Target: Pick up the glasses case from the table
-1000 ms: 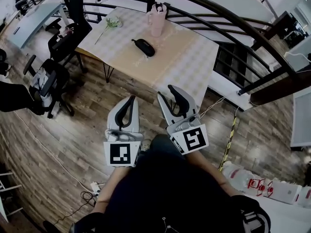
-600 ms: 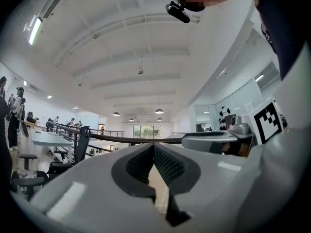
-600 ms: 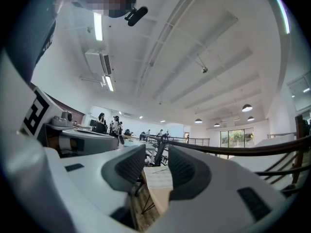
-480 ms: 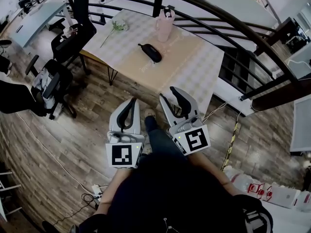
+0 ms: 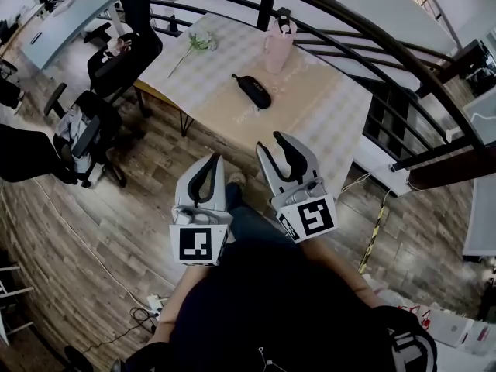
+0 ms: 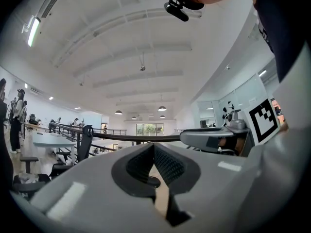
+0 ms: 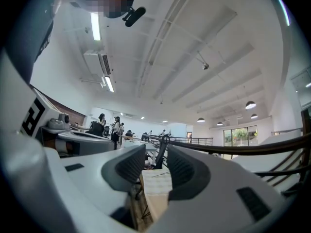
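Note:
The black glasses case (image 5: 253,91) lies on the pale checked table (image 5: 310,118), in the upper middle of the head view. Both grippers are held level over the wooden floor, well short of the table's near edge. My left gripper (image 5: 215,161) (image 6: 153,147) is shut, its tips meeting with nothing in them. My right gripper (image 5: 273,142) (image 7: 155,154) stands open with a narrow gap, and only the table's surface (image 7: 158,183) shows through it. Neither gripper view shows the case.
A pink lidded cup (image 5: 278,43) and a flower stem (image 5: 194,46) sit on the table beyond the case. A black curved railing (image 5: 372,33) runs behind it. Office chairs (image 5: 85,130) stand at the left, and cables (image 5: 143,312) lie on the floor.
Both grippers have moved forward toward the table together. The table and case have shifted down and right in the head view. Neither gripper's jaws have changed.

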